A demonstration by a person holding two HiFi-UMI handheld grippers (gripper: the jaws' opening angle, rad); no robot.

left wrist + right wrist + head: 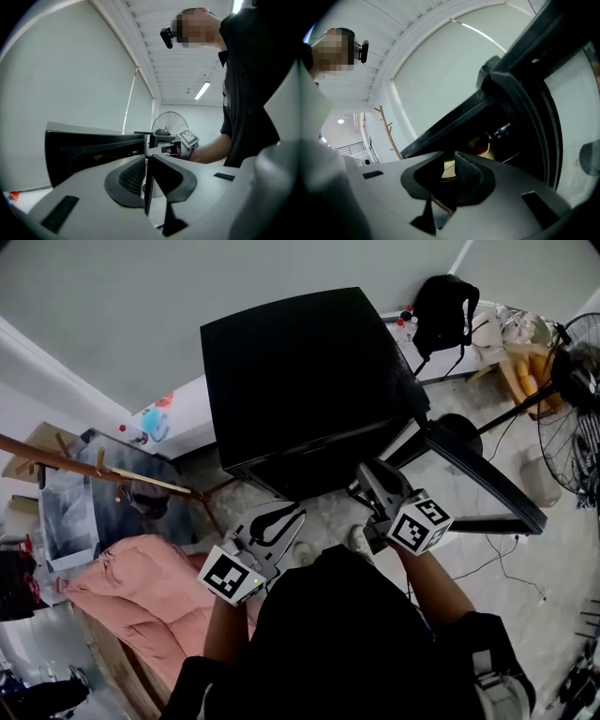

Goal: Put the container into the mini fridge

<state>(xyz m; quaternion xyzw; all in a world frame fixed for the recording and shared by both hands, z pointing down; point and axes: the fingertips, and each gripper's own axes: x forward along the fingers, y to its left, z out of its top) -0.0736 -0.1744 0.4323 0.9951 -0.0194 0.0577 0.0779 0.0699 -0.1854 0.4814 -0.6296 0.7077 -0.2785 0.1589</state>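
Fridge (300,371) is black and stands on the floor, with its door (487,479) swung open to the right. A yellowish container (483,150) with a red patch sits inside the dark compartment, seen past the right gripper's jaws; its exact shelf cannot be told. Left gripper (289,518) is held at the near left of the fridge front, jaws together and nothing between them. Right gripper (370,476) is at the opening, jaws a narrow slit apart and gripping nothing. Pink cloth (131,592) lies at the near left.
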